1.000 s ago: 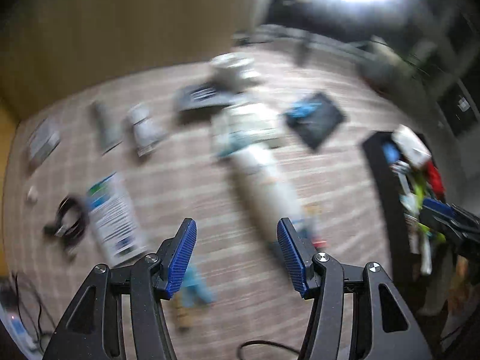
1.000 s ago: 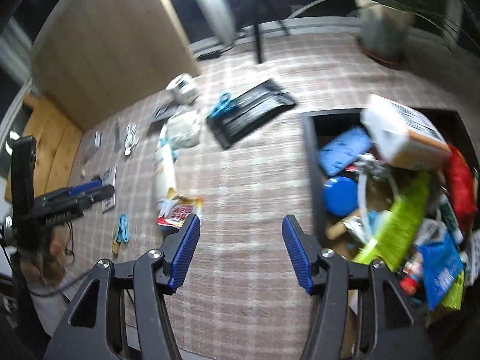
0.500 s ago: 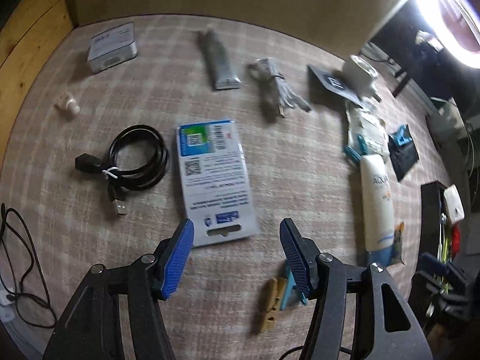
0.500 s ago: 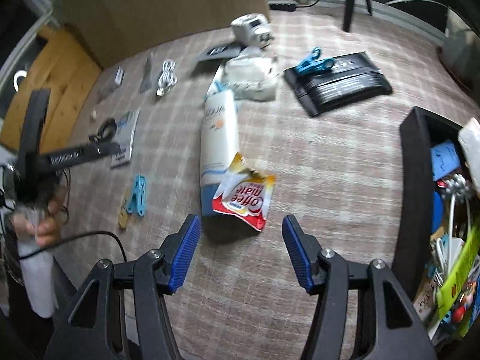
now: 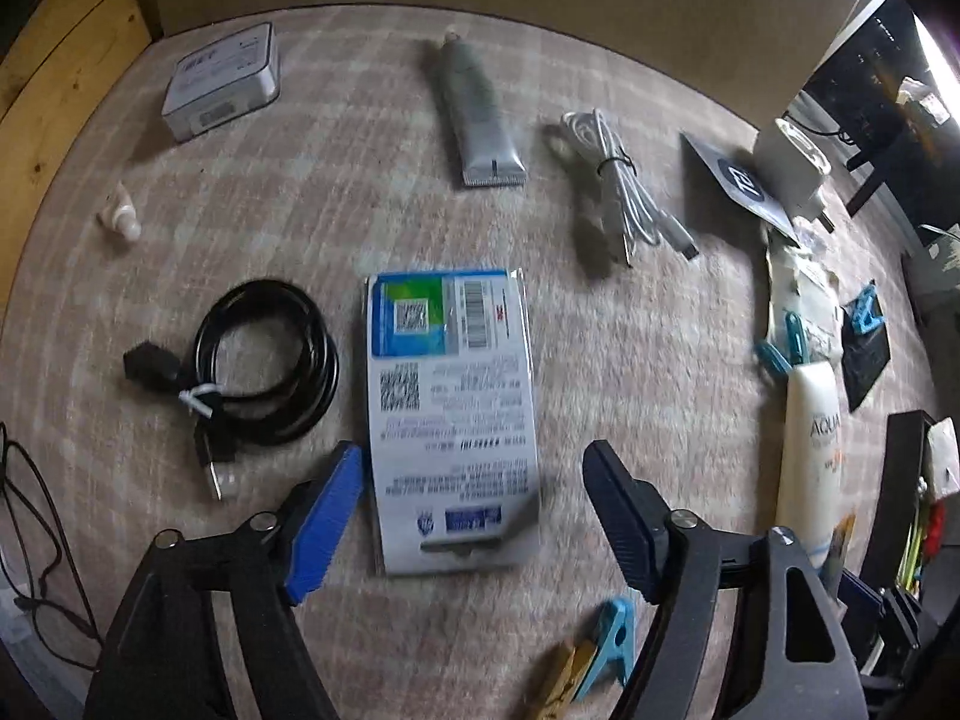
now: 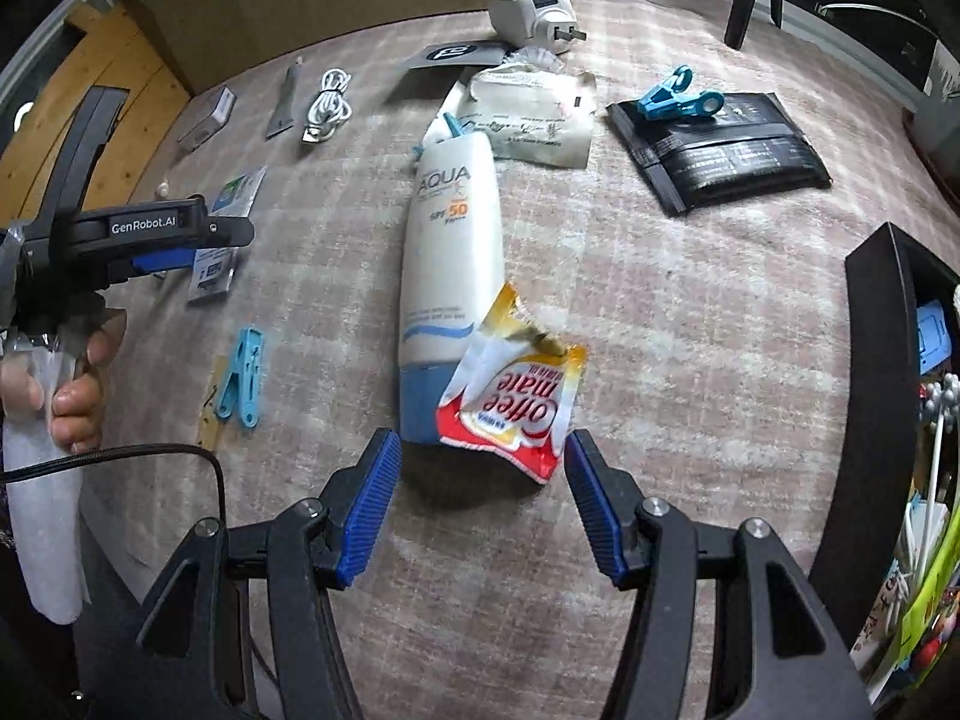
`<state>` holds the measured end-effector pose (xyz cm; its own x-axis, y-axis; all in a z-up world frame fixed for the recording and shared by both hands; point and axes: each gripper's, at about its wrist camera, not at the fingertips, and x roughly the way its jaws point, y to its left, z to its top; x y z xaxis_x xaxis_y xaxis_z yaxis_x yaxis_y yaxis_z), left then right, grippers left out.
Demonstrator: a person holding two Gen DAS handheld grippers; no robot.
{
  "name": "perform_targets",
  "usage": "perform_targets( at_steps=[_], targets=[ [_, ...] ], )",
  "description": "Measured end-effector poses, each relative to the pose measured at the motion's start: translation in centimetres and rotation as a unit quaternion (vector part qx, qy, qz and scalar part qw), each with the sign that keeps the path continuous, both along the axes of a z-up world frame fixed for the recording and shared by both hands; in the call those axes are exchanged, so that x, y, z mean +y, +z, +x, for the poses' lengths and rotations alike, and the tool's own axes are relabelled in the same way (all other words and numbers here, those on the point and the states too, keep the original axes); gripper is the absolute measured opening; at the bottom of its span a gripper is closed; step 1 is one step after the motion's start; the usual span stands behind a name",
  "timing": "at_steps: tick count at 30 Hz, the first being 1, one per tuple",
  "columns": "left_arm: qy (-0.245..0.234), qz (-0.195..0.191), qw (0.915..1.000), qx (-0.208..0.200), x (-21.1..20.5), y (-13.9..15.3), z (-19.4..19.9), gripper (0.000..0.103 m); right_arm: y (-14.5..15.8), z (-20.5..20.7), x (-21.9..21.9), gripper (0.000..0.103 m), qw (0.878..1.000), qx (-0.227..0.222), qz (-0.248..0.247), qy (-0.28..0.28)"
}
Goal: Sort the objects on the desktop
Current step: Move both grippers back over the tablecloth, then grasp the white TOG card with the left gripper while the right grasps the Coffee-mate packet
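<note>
The left gripper is hanging wide open and empty above the near end of a flat blue-and-white printed plastic packet that is lying on the checked beige tablecloth; its blue pads are sitting either side of the packet without touching it. Only this view is showing the coiled black cable just left of the packet, the small white earbud-like piece, the grey-white flat box at the far edge, the grey squeeze tube and the bundled white USB cable in any detail.

The right gripper is likewise spread wide and gripping nothing, hovering just short of a torn red-and-white coffee-creamer sachet, which is overlapping the blue cap end of a tall white sunscreen bottle lying flat. This view alone is revealing the crumpled white wipes pack touching the bottle's far end, the white plug adapter, the black foil pouch with a light-blue clip resting on it, and the black storage box at the right, crowded with mixed items. It is also catching the left gripper from outside, held in a hand, with a blue clothes peg lying beside a wooden one nearby.
</note>
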<state>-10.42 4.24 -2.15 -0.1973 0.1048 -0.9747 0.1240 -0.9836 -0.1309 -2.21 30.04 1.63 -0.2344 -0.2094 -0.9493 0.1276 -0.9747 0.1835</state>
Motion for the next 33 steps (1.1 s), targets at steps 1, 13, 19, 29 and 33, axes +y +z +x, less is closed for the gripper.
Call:
perform_targets(
  at_steps=[1,13,19,29,33],
  targets=[
    [0.000,-0.005,1.0000,0.001,0.1,-0.1,-0.2,0.074,0.0,-0.1,0.1,0.056,1.000,0.001,0.002,0.003],
    [-0.022,-0.041,0.9988,0.017,1.7,-0.2,0.6,0.060,-0.3,-0.4,2.9,0.033,0.999,-0.012,-0.036,-0.012],
    [-0.022,-0.035,0.9990,0.017,1.5,-0.2,1.3,0.055,0.2,-0.3,3.9,0.027,0.999,-0.008,-0.029,-0.031],
    [-0.017,-0.039,0.9989,0.019,2.1,-0.3,1.4,0.054,0.2,-2.4,2.0,0.019,0.999,0.015,-0.018,-0.033],
    [-0.009,-0.019,0.9996,0.018,1.6,-0.3,1.9,0.054,1.1,-1.9,2.4,0.003,0.999,0.029,-0.030,-0.031]
  ],
)
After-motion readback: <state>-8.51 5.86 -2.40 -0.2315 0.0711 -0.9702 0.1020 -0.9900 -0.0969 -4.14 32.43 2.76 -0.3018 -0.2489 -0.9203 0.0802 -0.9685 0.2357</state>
